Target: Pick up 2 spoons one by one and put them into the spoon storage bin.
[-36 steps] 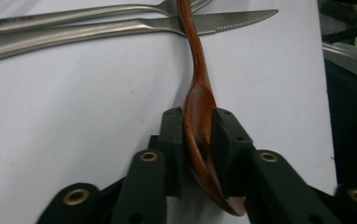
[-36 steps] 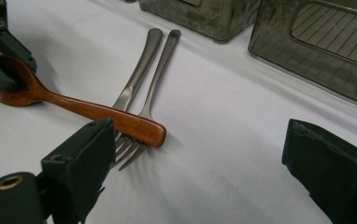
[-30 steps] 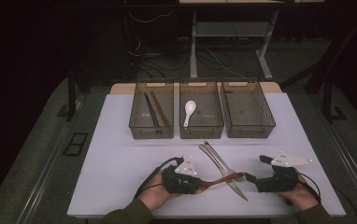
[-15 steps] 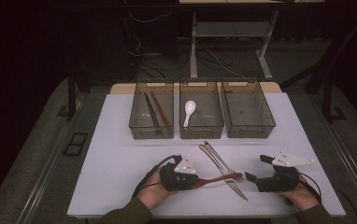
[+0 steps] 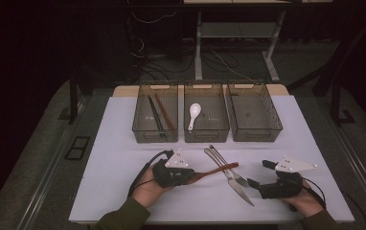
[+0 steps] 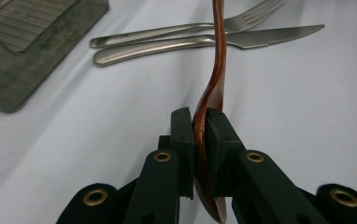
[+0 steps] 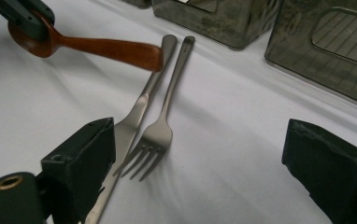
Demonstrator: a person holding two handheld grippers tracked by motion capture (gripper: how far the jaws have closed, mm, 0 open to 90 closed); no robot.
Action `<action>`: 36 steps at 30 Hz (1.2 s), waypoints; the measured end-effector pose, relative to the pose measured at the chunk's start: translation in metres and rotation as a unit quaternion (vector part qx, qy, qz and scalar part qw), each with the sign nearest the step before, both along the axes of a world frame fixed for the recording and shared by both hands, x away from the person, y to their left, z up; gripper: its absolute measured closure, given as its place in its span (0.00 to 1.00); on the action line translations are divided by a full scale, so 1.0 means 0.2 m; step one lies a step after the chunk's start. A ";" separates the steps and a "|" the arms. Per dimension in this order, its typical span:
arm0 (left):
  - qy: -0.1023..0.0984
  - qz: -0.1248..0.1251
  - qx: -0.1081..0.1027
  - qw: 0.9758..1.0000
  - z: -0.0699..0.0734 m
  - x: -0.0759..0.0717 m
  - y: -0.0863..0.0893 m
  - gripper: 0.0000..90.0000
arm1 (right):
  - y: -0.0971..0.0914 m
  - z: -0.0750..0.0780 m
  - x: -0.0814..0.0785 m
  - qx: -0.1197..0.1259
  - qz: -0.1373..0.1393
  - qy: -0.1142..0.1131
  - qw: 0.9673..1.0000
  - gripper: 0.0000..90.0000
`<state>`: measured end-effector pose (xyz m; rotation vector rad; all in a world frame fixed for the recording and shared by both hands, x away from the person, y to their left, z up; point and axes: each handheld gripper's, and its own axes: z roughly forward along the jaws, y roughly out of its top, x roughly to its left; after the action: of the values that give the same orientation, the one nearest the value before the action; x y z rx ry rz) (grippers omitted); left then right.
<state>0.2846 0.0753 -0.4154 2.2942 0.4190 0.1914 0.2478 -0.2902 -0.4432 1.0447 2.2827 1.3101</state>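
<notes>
My left gripper (image 5: pixel 192 176) (image 6: pixel 199 122) is shut on the bowl of a brown wooden spoon (image 5: pixel 218 169) (image 6: pixel 217 70). The spoon's handle points right, over the handles of a metal fork (image 5: pixel 223 163) (image 7: pixel 160 130) and a knife (image 5: pixel 236 184) (image 7: pixel 137 112) that lie side by side on the white table (image 5: pixel 123 143). In the right gripper view the wooden spoon (image 7: pixel 106 49) hangs a little above the cloth. My right gripper (image 5: pixel 261 174) (image 7: pixel 200 140) rests open just right of the cutlery, its jaws wide apart around the fork's tines and the knife's blade.
Three clear trays stand in a row at the back. The left tray (image 5: pixel 138 127) holds dark chopsticks (image 5: pixel 158 114), the middle tray (image 5: pixel 219 125) holds a white ceramic spoon (image 5: pixel 194 113), and the right tray (image 5: pixel 255 112) has nothing in it. The table's front edge runs close under both hands.
My left gripper has drawn left and slightly upward with the wooden spoon in it, so the handle now hangs above the fork and knife. The right gripper has stayed put.
</notes>
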 end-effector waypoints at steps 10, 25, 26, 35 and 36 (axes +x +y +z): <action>-0.011 0.013 -0.021 1.000 0.05 0.06 0.04 0.91 | 0.00 0.00 0.00 -0.003 0.001 0.000 1.000 0.10; -0.026 0.045 -0.051 0.997 0.14 0.19 0.05 0.91 | 0.00 -0.01 0.01 -0.005 -0.002 0.002 1.000 0.10; -0.028 0.046 -0.052 0.997 0.15 0.20 0.04 0.91 | -0.01 -0.01 0.01 -0.005 -0.003 0.002 1.000 0.10; -0.043 0.057 -0.062 0.996 0.22 0.32 0.01 0.91 | -0.01 -0.01 0.00 -0.003 -0.006 0.005 1.000 0.10; -0.044 0.058 -0.064 0.995 0.23 0.33 0.00 0.91 | -0.02 -0.01 0.01 -0.004 -0.007 0.003 1.000 0.10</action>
<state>0.3507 0.0752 -0.3693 2.1281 0.5048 0.3142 0.2491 -0.2933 -0.4447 1.0617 2.2801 1.2943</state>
